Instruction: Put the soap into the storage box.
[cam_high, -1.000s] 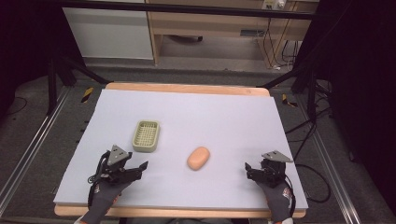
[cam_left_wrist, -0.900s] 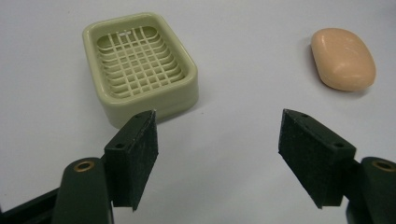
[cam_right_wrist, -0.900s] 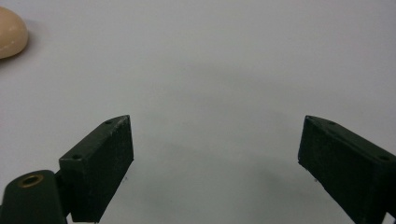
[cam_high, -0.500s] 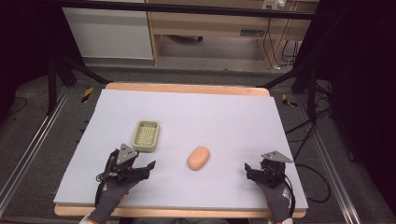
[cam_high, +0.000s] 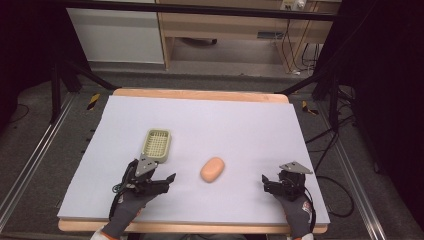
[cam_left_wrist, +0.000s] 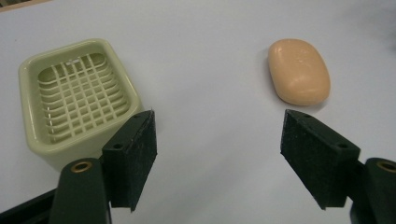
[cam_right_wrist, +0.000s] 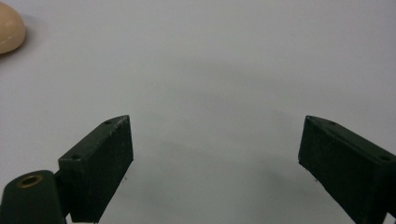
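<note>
A peach-coloured oval soap bar lies near the middle of the pale table sheet. Left of it sits a pale green slotted soap dish, with nothing in it. My left gripper hovers just in front of the dish, open, its jaws wide apart with nothing between them. In the left gripper view the soap dish is ahead at the left and the soap bar ahead at the right. My right gripper rests near the front right, open over bare sheet. The soap bar peeks in at that view's top left corner.
The wooden table edge borders the sheet at the back. Beyond it are a floor, black stand legs and a shelf unit. Cables trail off the right side.
My left gripper has moved forward and to the right, closer to the soap dish and the soap. The right gripper has stayed put.
</note>
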